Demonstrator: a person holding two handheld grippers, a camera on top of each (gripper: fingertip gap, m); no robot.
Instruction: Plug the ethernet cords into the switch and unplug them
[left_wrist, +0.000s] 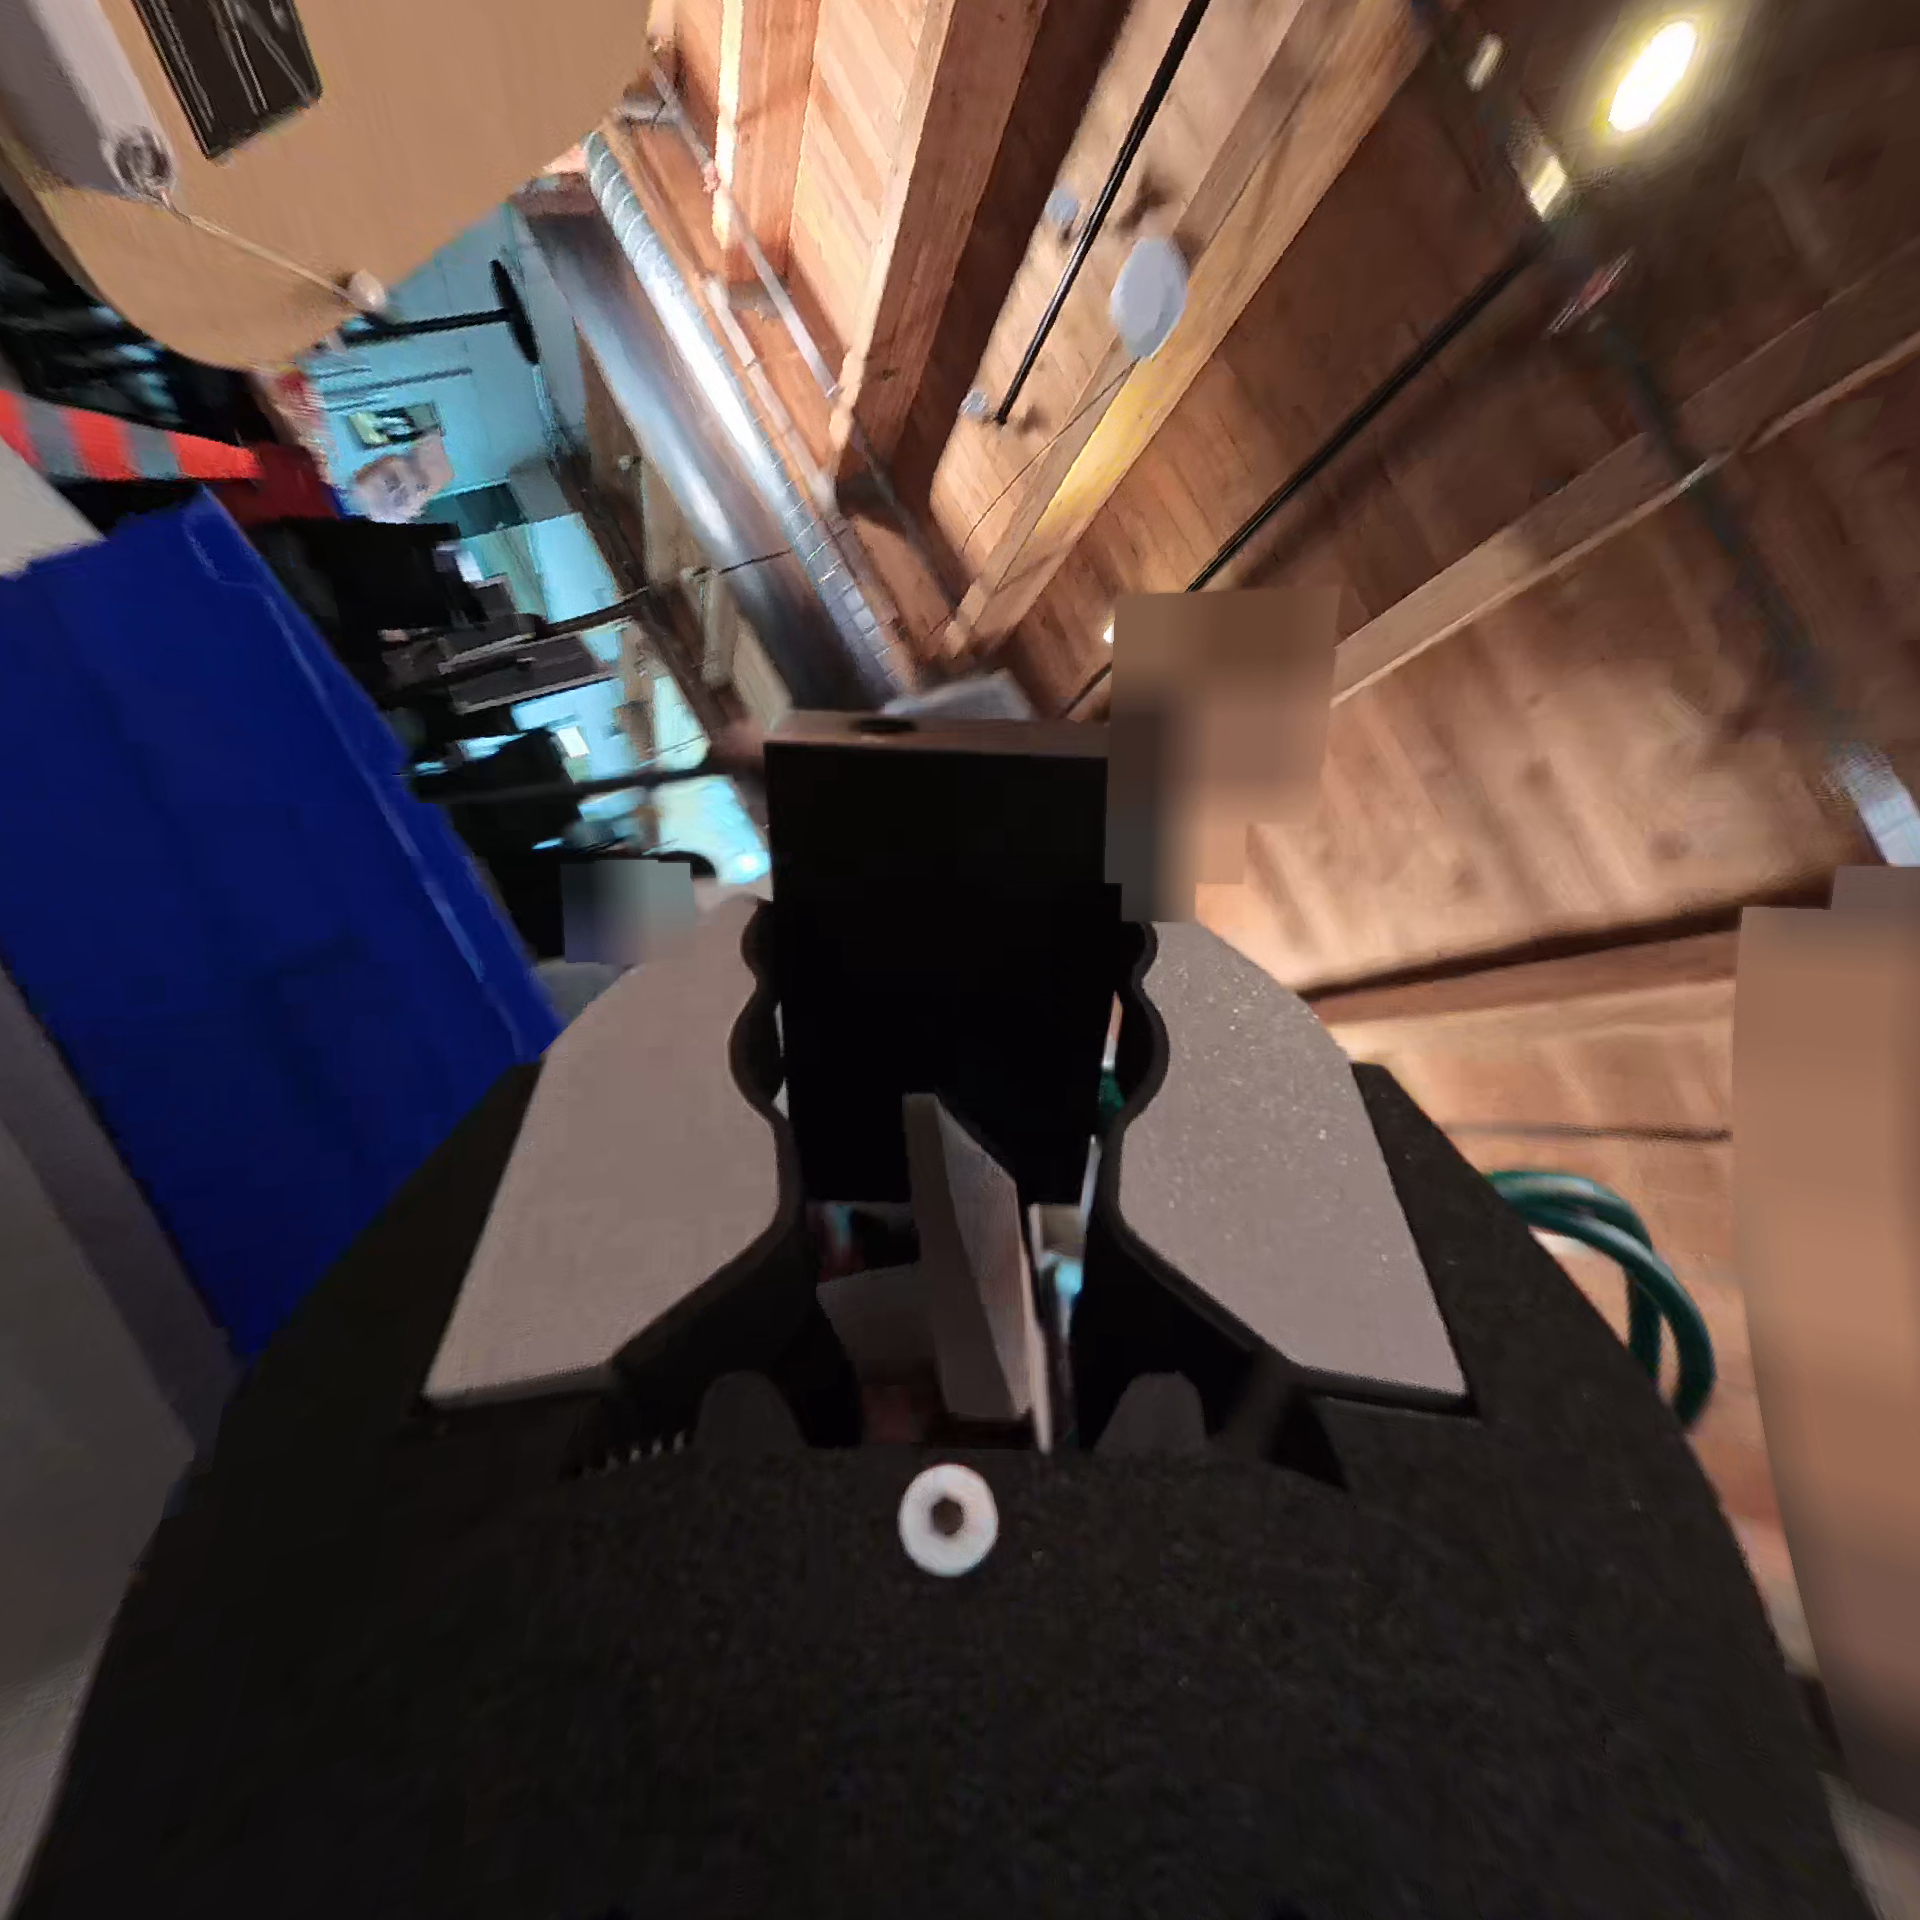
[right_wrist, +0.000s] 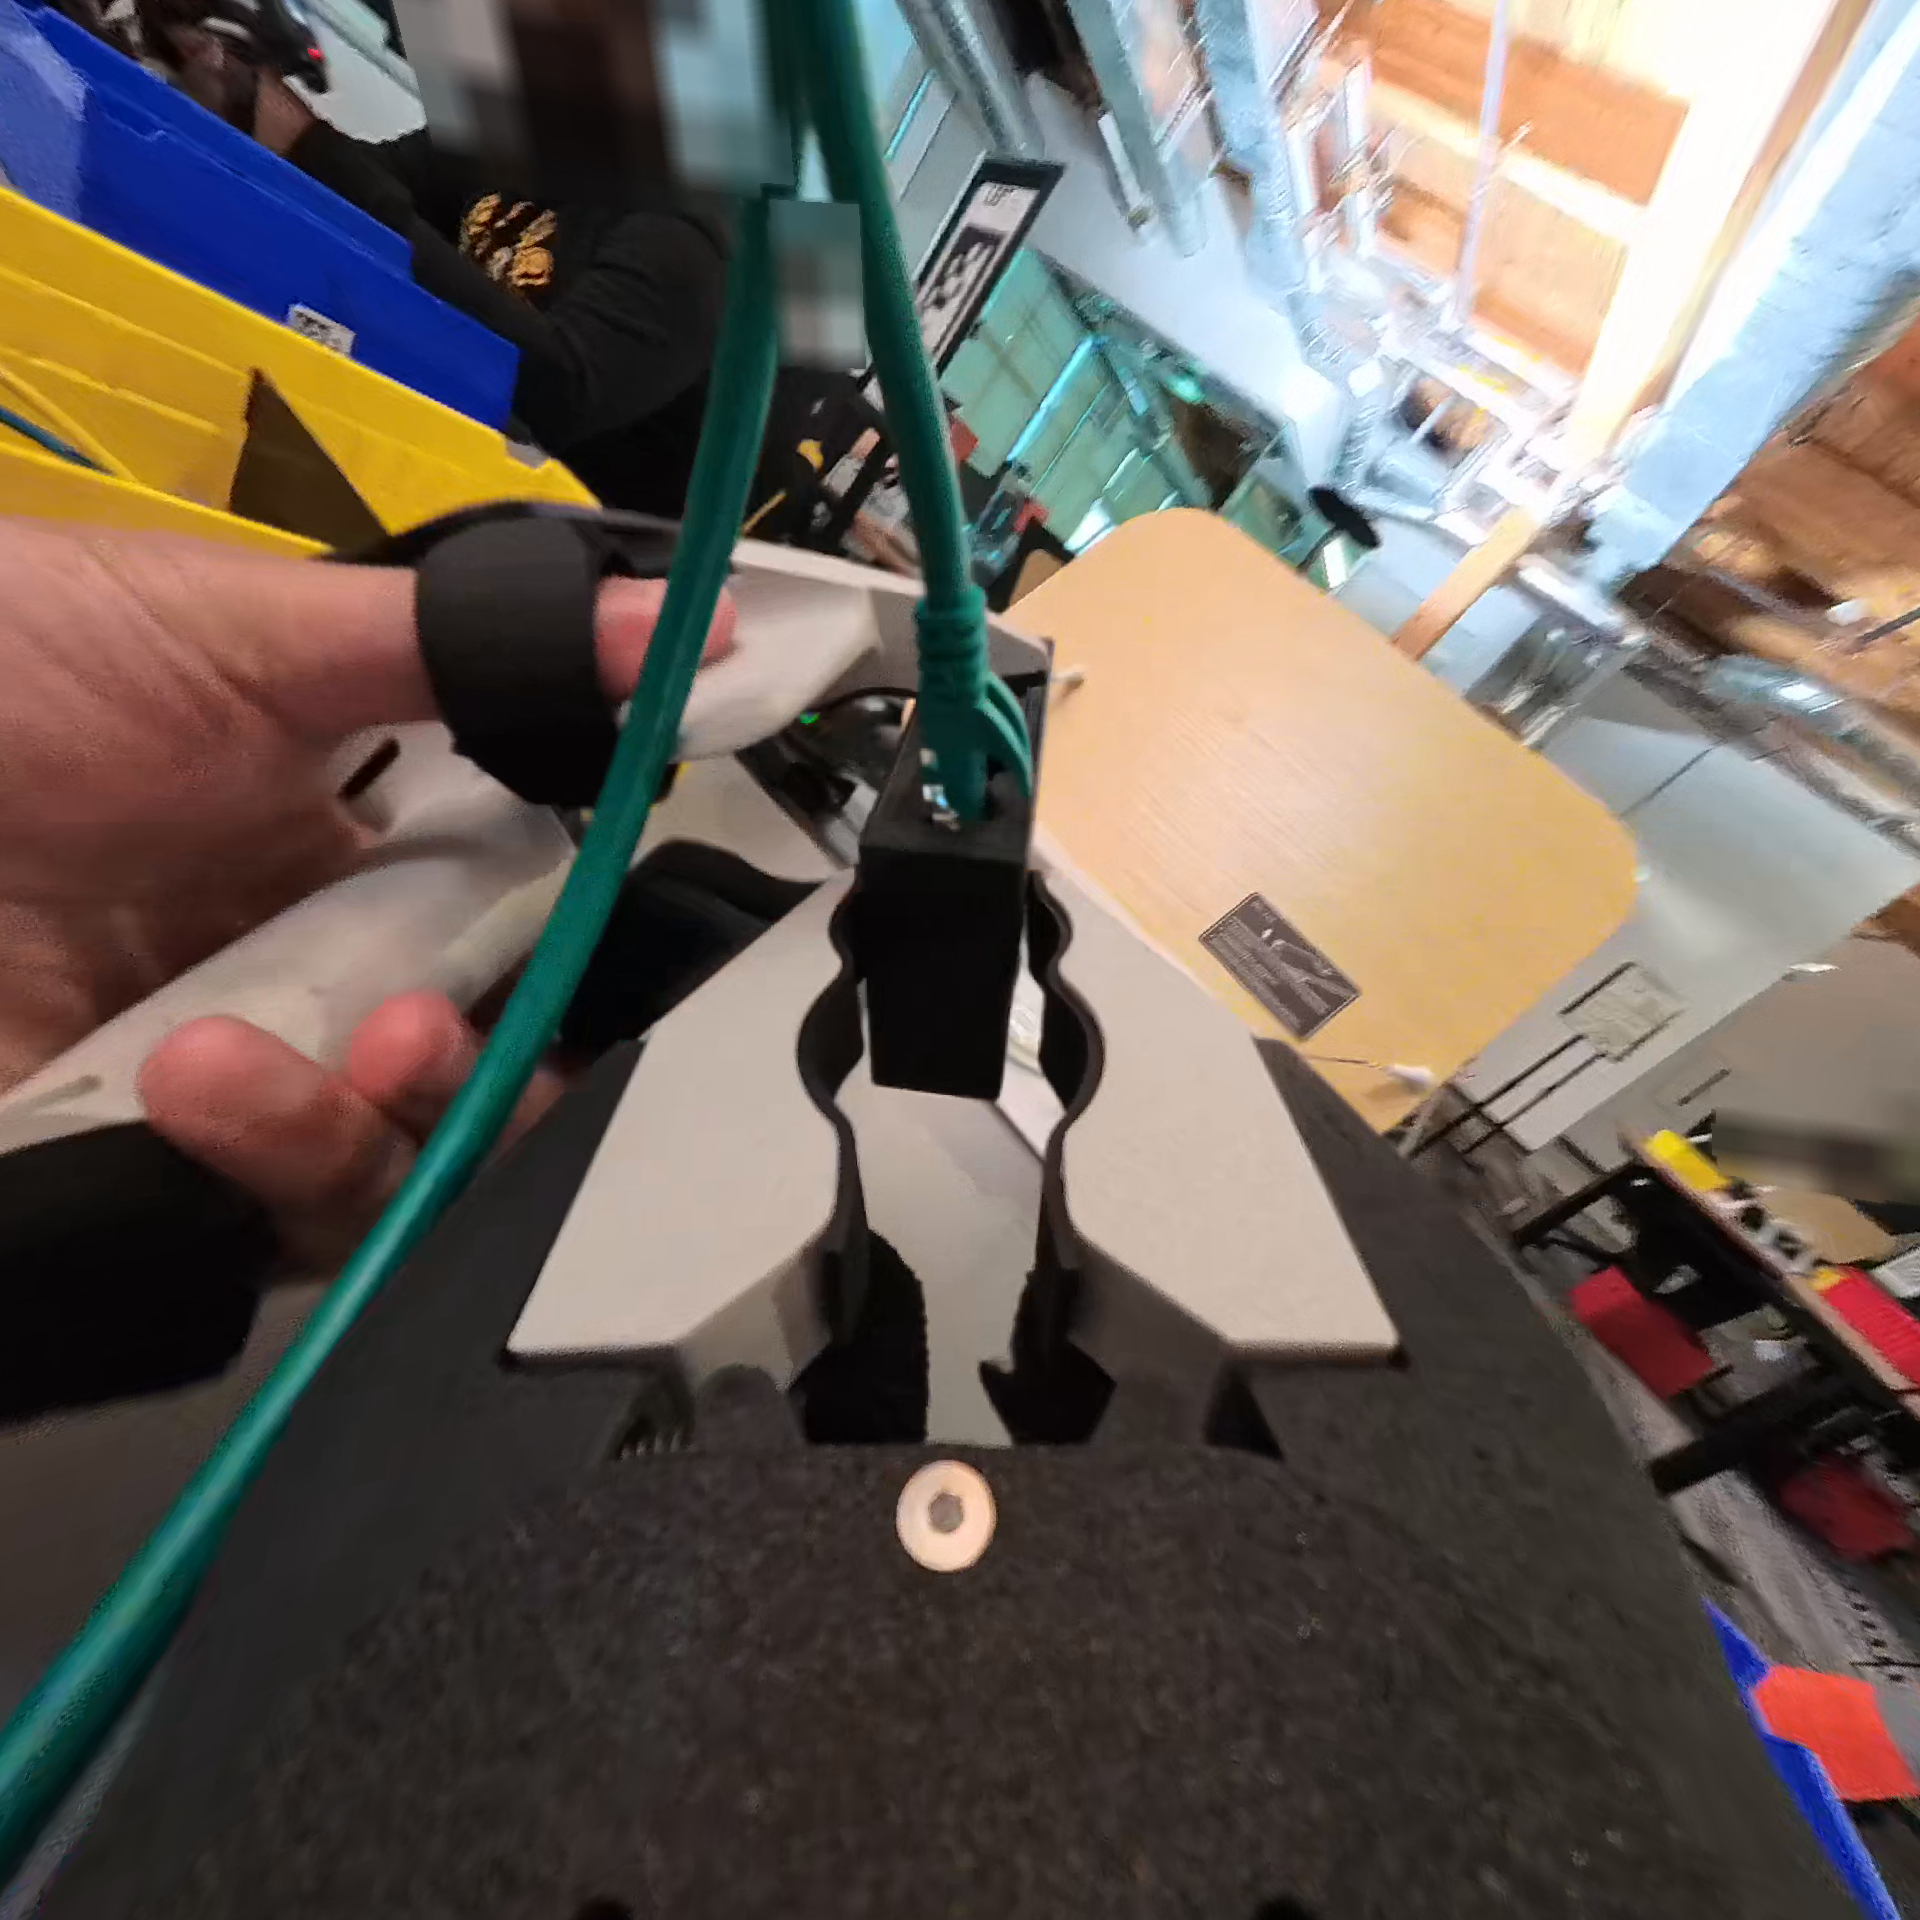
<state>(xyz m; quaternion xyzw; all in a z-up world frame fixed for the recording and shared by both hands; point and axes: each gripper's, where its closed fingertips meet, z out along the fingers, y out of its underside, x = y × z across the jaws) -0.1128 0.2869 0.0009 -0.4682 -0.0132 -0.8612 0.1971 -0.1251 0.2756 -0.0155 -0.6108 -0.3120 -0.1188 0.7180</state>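
We are clamping the switch (right_wrist: 940, 966) in both grippers, right gripper (right_wrist: 943, 987) and left gripper (left_wrist: 940, 997); the green cord (right_wrist: 961, 717) is pointing straight ahead of the right one.

Above us we see a wooden ceiling (left_wrist: 1195, 343) of beams and planks, with a bright round lamp (left_wrist: 1652, 78) glowing and a ribbed metal duct (left_wrist: 717, 436) running along it. A light wood tabletop (right_wrist: 1299, 758) with rounded corners stands in the room. Blue bins (left_wrist: 208, 883) and yellow bins (right_wrist: 156, 343) sit close by, and pale blue-green walls (left_wrist: 468, 395) show farther off.
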